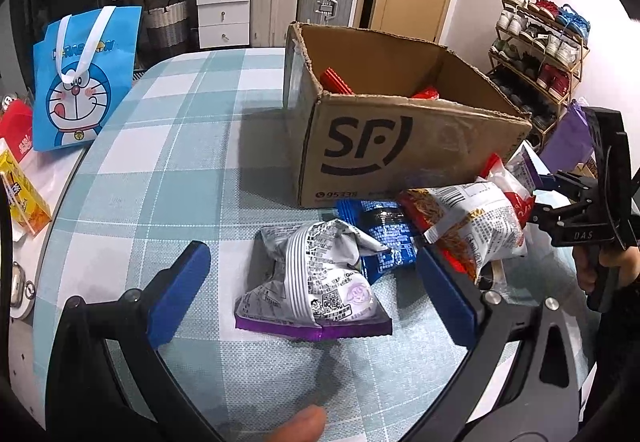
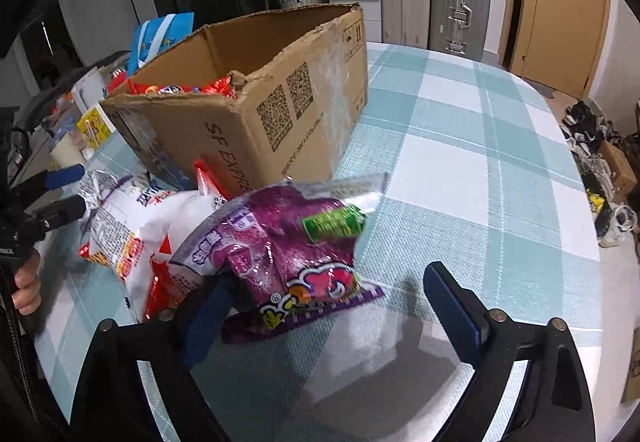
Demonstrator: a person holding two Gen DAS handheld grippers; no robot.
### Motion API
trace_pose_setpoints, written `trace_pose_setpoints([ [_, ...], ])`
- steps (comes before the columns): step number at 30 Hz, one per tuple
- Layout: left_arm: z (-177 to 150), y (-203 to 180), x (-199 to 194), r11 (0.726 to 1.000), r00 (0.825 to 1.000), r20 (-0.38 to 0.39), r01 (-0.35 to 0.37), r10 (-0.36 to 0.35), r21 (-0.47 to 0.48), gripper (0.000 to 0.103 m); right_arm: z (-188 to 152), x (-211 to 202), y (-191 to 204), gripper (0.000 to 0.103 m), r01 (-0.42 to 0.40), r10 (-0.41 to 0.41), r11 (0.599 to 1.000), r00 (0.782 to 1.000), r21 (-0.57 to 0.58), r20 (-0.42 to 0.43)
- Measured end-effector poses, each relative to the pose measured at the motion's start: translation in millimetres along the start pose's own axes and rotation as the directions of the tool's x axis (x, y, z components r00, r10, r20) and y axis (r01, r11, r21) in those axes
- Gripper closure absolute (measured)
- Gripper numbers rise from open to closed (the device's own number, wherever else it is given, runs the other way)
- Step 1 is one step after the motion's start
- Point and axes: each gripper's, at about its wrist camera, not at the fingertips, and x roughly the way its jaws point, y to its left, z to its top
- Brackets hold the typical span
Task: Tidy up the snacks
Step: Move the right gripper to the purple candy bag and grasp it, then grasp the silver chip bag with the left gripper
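Your right gripper (image 2: pixel 324 306) has its jaws spread wide around the purple snack bag (image 2: pixel 280 254), but only the left pad touches it, at the bag's near-left corner, and the right pad stands well apart over bare counter (image 2: pixel 460 129). Close from here and you will likely pinch a corner of slippery film; the bag could swing, slide out, or drag the red and white packet (image 2: pixel 132 238) lying just beside it on the left. Your left gripper (image 1: pixel 312 294) is also open, its jaws straddling the grey and purple packet (image 1: pixel 316 282), which lies flat on the counter and is gripped by nothing yet. The right pad of that gripper sits against the pile of the blue packet (image 1: pixel 384 238) and the noodle-print packet (image 1: pixel 464 222), so a careless close may catch those too. The two tools work close together beside the cardboard box (image 1: pixel 400 145), and a hurried lift could knock one against the other or against the torn box rim. The box sits at the far side of the pile with red packets already inside it. Its near face reads "SF" with "95338" beneath; its long side reads "SF EXPRESS" beside two QR codes. The right tool's frame is stamped "DAS". The blue tote (image 1: pixel 84 77) at the far left carries a cartoon cat and partly hidden lettering. The packet print is Chinese and too small to read.
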Motion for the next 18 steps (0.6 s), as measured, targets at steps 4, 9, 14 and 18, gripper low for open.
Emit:
trace_pose_setpoints([
  [4, 1, 1, 0, 1.000, 1.000, 0.000, 0.000, 0.000, 0.000, 0.001, 0, 0, -2, 0.022, -0.040, 0.040, 0.999, 0.999, 0.029, 0.014],
  [9, 1, 0, 0, 1.000, 1.000, 0.004, 0.000, 0.000, 0.011, 0.001, -2, -4, -2, 0.041, -0.073, 0.071, 0.995, 0.997, 0.070, 0.034],
  [14, 1, -1, -1, 1.000, 1.000, 0.002, -0.002, 0.002, 0.015, 0.001, -7, -18, -2, 0.050, -0.080, 0.069, 0.991, 0.993, 0.110, 0.099],
  [18, 0, -2, 0, 1.000, 1.000, -0.003, 0.003, -0.003, 0.012, 0.001, -13, -31, -3, 0.052, -0.081, 0.062, 0.988, 0.987, 0.130, 0.149],
])
